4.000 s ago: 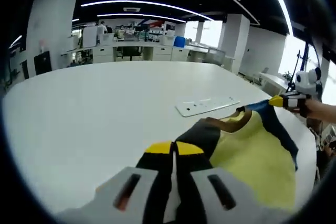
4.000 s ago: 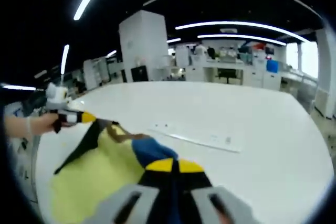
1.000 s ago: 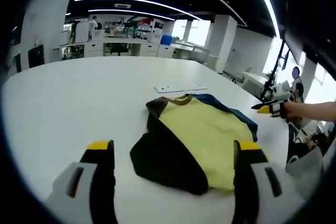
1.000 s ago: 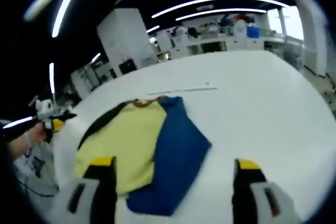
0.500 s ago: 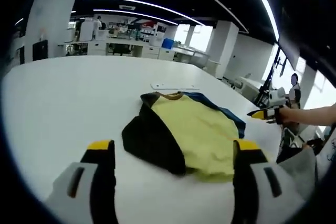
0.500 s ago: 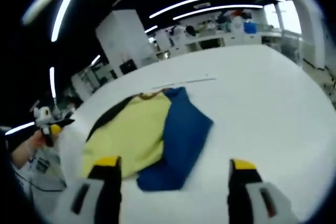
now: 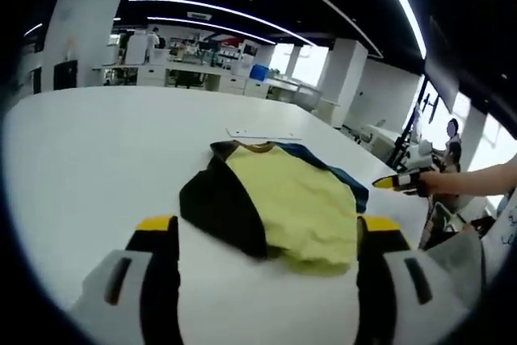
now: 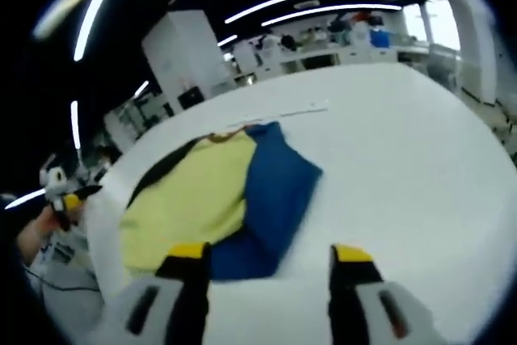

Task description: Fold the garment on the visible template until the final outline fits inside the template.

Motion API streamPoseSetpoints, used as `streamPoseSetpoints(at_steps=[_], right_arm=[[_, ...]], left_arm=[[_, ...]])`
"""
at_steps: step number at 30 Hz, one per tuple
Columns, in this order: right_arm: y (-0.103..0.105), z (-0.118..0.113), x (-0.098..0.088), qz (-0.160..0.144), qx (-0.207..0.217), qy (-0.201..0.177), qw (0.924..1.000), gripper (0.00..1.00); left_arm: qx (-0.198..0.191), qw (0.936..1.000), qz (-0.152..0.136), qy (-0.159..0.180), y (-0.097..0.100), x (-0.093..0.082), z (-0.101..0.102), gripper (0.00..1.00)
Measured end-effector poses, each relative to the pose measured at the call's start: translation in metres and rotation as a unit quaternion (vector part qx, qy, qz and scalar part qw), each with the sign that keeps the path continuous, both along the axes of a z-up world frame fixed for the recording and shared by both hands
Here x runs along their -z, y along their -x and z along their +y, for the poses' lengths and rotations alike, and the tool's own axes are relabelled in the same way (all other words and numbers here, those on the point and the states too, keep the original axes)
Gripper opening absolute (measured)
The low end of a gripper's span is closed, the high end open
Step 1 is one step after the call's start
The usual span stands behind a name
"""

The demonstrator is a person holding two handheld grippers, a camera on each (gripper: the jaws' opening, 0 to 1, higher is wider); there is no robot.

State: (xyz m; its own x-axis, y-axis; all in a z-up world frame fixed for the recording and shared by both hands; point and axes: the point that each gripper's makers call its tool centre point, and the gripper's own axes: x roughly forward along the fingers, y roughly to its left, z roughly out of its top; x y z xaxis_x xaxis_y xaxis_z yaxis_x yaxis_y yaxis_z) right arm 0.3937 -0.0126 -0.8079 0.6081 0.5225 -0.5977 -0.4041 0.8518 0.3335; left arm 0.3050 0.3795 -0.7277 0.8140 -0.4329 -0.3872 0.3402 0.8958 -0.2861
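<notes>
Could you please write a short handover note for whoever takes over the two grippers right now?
Left gripper: open, holding nothing, facing the garment's black sleeve side.
Right gripper: open, holding nothing, at the blue sleeve side.
Garment: yellow shirt lying spread on the white table, black sleeve and blue sleeve both folded inward over the yellow body.
A white strip lies beyond the collar.
Done: shirt laid out, sleeves in.
Left: fold the body further until it is compact; no template outline is discernible.
</notes>
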Motion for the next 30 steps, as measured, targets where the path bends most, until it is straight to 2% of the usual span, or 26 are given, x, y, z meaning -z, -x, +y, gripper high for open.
streamPoseSetpoints(at_steps=[5,10,11,14,17,19,21,27,30], right_arm=[[0.0,-0.001,0.009,0.005,-0.002,0.014,0.9999,0.42],[-0.005,0.005,0.017,0.011,-0.003,0.016,0.9998,0.33],[-0.005,0.008,0.018,0.012,-0.004,0.015,0.9998,0.32],[-0.002,0.014,0.019,0.017,-0.007,0.016,0.9997,0.32],[-0.001,0.016,0.021,0.022,-0.009,0.015,0.9996,0.32],[-0.002,0.016,0.022,0.022,-0.01,0.015,0.9996,0.31],[-0.003,0.016,0.022,0.022,-0.01,0.014,0.9996,0.29],[-0.003,0.017,0.022,0.02,-0.005,0.016,0.9997,0.19],[-0.003,0.014,0.024,0.021,0.0,0.023,0.9995,0.09]], left_arm=[[0.0,1.0,-0.002,0.002,0.0,0.002,-0.003,0.86],[-0.001,1.0,-0.004,-0.002,0.0,0.002,-0.006,0.82],[-0.001,1.0,-0.006,-0.005,0.0,0.001,-0.005,0.79],[0.0,0.9998,-0.02,0.001,-0.001,-0.004,-0.004,0.63],[-0.008,0.9996,-0.021,0.014,-0.002,-0.007,-0.002,0.59],[-0.004,0.9994,-0.027,0.022,-0.002,-0.009,-0.002,0.49],[-0.006,0.9992,-0.034,0.019,-0.003,-0.011,-0.002,0.43],[0.009,0.9992,-0.039,0.006,-0.003,-0.012,-0.004,0.42],[0.012,0.9992,-0.037,0.008,-0.002,-0.011,-0.007,0.43]])
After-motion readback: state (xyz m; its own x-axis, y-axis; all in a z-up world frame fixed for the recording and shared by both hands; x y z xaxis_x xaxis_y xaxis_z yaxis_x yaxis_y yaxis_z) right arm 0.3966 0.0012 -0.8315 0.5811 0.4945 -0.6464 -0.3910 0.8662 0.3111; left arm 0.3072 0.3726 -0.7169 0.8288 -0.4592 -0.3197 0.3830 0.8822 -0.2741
